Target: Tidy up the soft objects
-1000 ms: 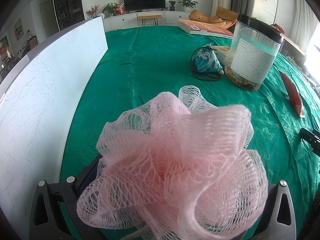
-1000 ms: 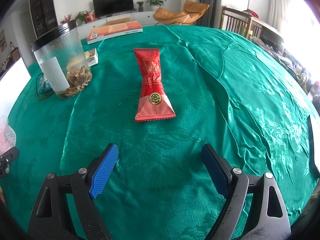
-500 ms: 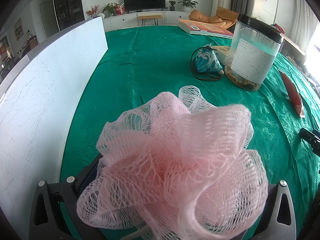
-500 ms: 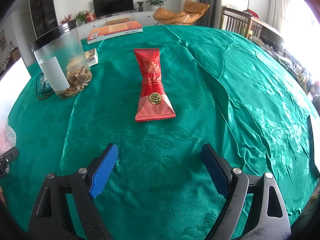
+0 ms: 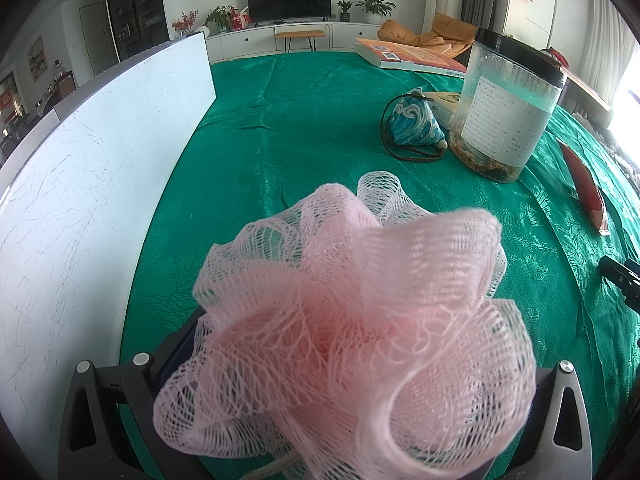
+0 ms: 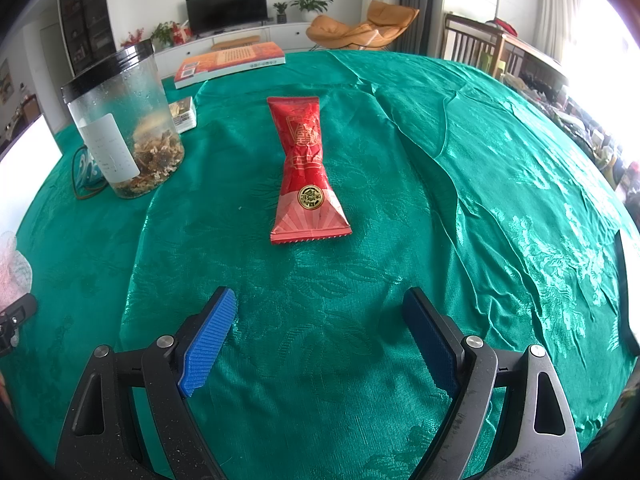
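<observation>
Your left gripper (image 5: 344,420) holds one pink mesh bath pouf (image 5: 352,332) between its jaws, above the green tablecloth (image 5: 304,120); the pouf is a round ruffled ball with no clear long axis. Your right gripper (image 6: 320,340) stands wide, nothing between its blue pads (image 6: 208,336). Ahead of it lies one red snack packet (image 6: 306,172), its long axis running straight away from you. You also have one clear jar (image 5: 504,108) with a black lid, one blue patterned pouch (image 5: 416,124), one book (image 6: 230,62) and a white board (image 5: 80,184) along the left edge. Beyond is a living room with a television (image 5: 289,2).
</observation>
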{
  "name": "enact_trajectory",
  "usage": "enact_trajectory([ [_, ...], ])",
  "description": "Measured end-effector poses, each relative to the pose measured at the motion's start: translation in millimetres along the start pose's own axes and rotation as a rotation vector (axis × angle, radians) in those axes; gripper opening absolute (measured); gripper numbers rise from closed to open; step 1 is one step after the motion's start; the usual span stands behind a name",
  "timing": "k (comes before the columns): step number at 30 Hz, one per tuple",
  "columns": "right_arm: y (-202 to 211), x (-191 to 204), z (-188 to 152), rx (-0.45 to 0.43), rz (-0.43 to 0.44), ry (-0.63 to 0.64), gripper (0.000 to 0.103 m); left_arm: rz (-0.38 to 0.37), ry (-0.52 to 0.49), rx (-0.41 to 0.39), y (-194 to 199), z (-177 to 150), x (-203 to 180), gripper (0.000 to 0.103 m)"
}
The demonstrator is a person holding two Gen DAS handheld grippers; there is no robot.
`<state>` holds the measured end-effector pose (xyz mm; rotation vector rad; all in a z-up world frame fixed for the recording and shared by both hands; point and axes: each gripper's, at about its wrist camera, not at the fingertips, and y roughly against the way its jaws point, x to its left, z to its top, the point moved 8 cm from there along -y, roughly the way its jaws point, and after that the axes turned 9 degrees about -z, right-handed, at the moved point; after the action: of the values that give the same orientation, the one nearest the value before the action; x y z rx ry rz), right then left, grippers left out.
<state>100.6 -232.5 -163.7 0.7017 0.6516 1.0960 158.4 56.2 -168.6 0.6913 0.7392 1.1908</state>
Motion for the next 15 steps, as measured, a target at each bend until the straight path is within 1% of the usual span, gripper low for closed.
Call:
enact_trajectory([
  [15, 0.5, 0.1, -0.4, 0.0, -0.007, -0.002, 0.087, 0.004, 0.0, 0.005, 0.1, -0.5, -0.7, 0.103],
])
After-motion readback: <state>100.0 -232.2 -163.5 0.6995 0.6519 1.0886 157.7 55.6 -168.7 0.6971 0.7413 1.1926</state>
